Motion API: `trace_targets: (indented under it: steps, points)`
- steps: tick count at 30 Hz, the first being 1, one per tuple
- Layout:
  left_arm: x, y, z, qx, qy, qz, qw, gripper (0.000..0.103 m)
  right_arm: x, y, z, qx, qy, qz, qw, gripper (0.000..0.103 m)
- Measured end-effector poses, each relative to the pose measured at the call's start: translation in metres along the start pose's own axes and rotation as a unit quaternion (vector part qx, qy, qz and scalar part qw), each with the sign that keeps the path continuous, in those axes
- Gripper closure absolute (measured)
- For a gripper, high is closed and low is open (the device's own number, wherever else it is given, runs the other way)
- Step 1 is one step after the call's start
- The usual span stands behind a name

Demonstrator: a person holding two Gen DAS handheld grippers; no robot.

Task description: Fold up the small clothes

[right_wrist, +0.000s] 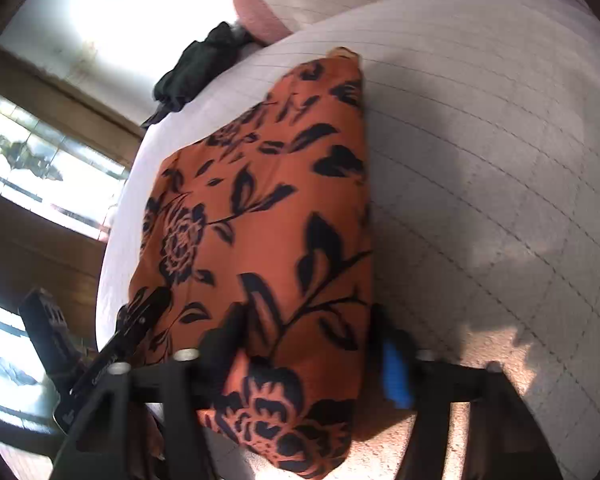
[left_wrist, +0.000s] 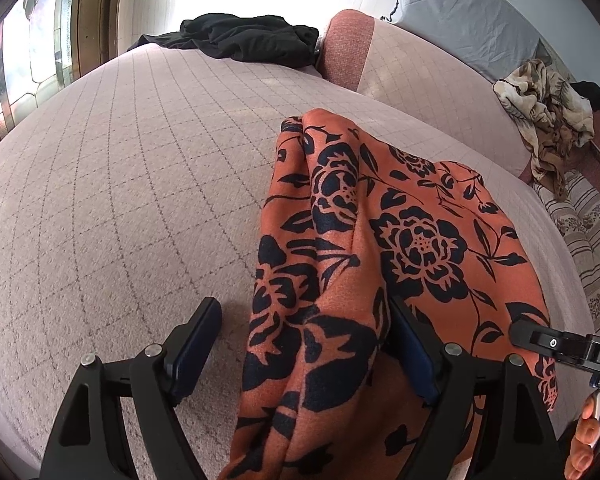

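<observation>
Left wrist: orange floral cloth (left_wrist: 380,240) lies btwn both grippers' spread fingers, left gripper (left_wrist: 308,344) & right gripper (right_wrist: 304,344) released.

Garment (left_wrist: 364,240) on bed (left_wrist: 140,168)

Pale pink quilted bed cover (left_wrist: 140,184), stitched in a grid. On it, an orange floral garment (left_wrist: 364,248) near; a black garment (left_wrist: 252,40) crumpled at the far edge.

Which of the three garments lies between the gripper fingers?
The orange floral one. The black one lies far back; the beige one is crumpled far right.
</observation>
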State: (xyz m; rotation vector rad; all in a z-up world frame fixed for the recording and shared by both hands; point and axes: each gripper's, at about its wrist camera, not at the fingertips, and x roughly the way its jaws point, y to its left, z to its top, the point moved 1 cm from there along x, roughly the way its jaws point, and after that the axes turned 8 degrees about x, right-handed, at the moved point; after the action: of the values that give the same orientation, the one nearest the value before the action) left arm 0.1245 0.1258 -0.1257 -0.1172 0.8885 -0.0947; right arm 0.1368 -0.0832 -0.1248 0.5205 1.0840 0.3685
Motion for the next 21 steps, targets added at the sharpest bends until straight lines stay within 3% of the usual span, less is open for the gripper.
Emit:
trace_targets:
  steps: [3,5,6,7,8,10,12,14,17,19,20,21]
  points:
    - [-0.001,0.001,-0.001,-0.003,0.000,-0.001,1.0000,0.019,-0.010,0.039,-0.003,-0.080,-0.033,-0.063,0.994,0.060]
    - [-0.002,-0.001,-0.001,0.001,0.001,-0.001,1.0000,0.018,-0.005,0.039,-0.008,-0.097,-0.032,-0.085,0.991,0.060]
    - [-0.002,-0.003,-0.002,0.004,0.000,0.001,1.0000,0.018,0.002,0.029,-0.010,-0.085,-0.020,-0.086,0.992,0.050]
    - [-0.002,-0.003,-0.002,0.005,-0.002,0.003,1.0000,0.018,0.007,0.017,-0.007,-0.051,-0.019,-0.075,0.996,0.044]
    - [-0.003,-0.003,-0.002,0.003,-0.001,0.001,1.0000,0.018,0.003,0.005,-0.008,-0.011,-0.027,-0.061,0.998,0.027]
    - [-0.004,0.000,-0.003,-0.004,-0.001,-0.004,1.0000,0.018,-0.007,-0.003,-0.011,0.015,-0.033,-0.051,0.998,0.025]
    - [-0.011,0.006,-0.001,-0.030,-0.005,-0.020,0.9993,0.020,-0.029,0.004,-0.016,0.004,-0.069,-0.061,0.996,0.025]
    - [-0.032,0.016,0.000,-0.062,-0.037,-0.059,0.9957,0.024,-0.052,0.023,-0.021,-0.019,-0.106,-0.038,0.994,0.025]
    - [-0.065,0.017,0.001,-0.039,-0.074,-0.064,0.9944,0.025,-0.069,0.054,-0.032,-0.066,-0.134,-0.005,0.989,0.025]
    - [-0.058,0.019,-0.010,-0.039,-0.033,-0.056,0.9971,0.039,-0.059,0.071,-0.041,-0.105,-0.124,0.009,0.987,0.024]
    - [-0.042,0.023,-0.019,-0.045,0.010,-0.047,0.9979,0.064,-0.047,0.074,-0.044,-0.119,-0.107,0.011,0.987,0.024]
    - [-0.027,0.032,-0.028,-0.074,0.041,-0.072,0.9938,0.065,-0.030,0.073,-0.046,-0.118,-0.081,0.010,0.990,0.024]
